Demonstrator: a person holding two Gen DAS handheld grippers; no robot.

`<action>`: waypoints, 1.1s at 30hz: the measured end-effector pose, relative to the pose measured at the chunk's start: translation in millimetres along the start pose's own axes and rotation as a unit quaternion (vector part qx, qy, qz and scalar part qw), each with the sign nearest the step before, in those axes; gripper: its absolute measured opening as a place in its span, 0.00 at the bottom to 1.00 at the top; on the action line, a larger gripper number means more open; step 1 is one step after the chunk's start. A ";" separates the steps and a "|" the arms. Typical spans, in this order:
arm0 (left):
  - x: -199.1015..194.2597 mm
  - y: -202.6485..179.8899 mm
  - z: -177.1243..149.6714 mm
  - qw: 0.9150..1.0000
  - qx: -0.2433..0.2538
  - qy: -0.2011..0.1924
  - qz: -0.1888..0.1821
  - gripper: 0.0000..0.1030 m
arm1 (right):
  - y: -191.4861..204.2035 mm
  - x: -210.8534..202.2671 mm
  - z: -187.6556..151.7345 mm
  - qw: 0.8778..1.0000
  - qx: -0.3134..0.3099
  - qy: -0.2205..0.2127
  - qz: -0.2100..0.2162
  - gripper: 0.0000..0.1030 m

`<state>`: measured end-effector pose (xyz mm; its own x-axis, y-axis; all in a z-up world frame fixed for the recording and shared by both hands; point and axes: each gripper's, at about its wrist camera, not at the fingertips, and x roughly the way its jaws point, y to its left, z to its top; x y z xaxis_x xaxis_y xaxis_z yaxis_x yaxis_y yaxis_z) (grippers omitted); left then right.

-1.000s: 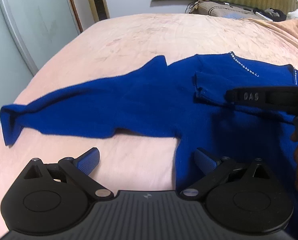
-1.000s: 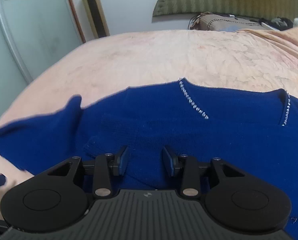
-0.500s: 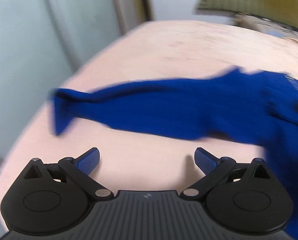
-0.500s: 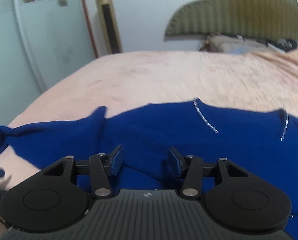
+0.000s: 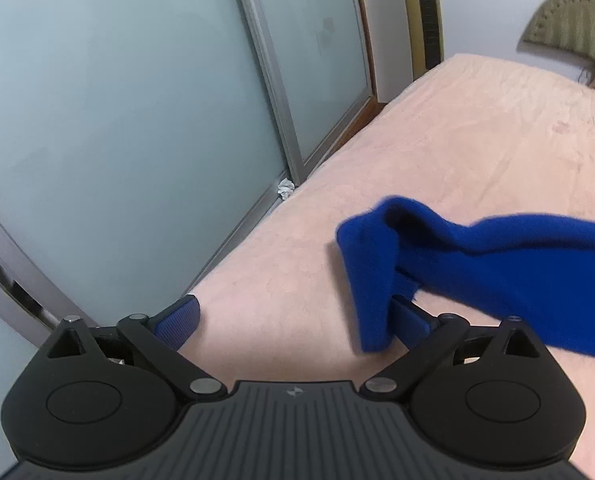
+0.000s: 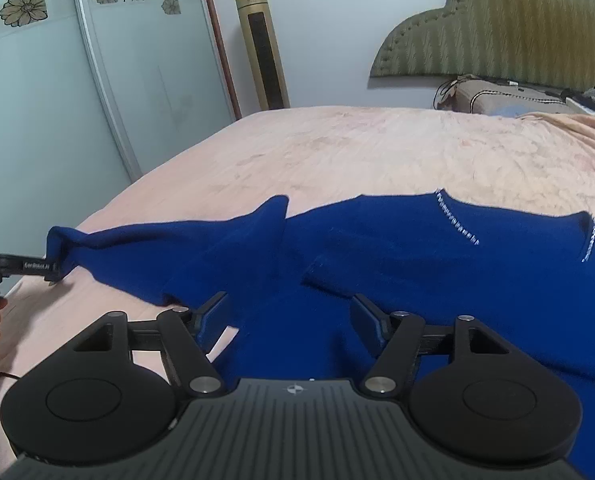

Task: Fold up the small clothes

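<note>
Soft, limp sweater (image 6: 397, 264) on bed (image 6: 337, 148); take sleeve cuff (image 5: 371, 276); left claw (image 5: 297, 320) closing, not yet gripping; right claw (image 6: 289, 316) opening, empty.

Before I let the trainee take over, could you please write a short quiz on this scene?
1. True or false: the blue sweater lies on a wooden table.
2. What lies between the left tongs? A collar, B sleeve cuff, C hem.
3. What colour is the bedspread?
Key: 1 false, on the bedspread. 2 B; the jaws, open, have just been closing slightly and do not press it. 3 pink.
</note>
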<state>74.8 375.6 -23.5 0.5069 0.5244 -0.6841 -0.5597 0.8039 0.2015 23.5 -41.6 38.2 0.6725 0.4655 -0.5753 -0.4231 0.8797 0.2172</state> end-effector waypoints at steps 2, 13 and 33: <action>2.2 2.4 2.5 1.000 -0.005 0.004 -0.025 0.39 | 2.2 0.2 -2.5 1.000 0.002 0.004 0.001 0.68; -48.2 19.0 23.7 0.989 0.017 -0.029 -0.141 0.04 | 1.2 -5.2 -10.9 1.000 0.012 0.007 -0.003 0.72; -146.1 -17.3 60.9 0.836 -0.070 0.129 -0.529 0.04 | -37.3 -32.0 -25.2 0.996 0.083 -0.012 0.006 0.74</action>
<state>50.4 302.2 115.7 0.6187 -0.5519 -0.5591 0.0316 0.7286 -0.6842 2.4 -91.8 28.7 0.6836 0.4767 -0.5527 -0.3260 0.8769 0.3532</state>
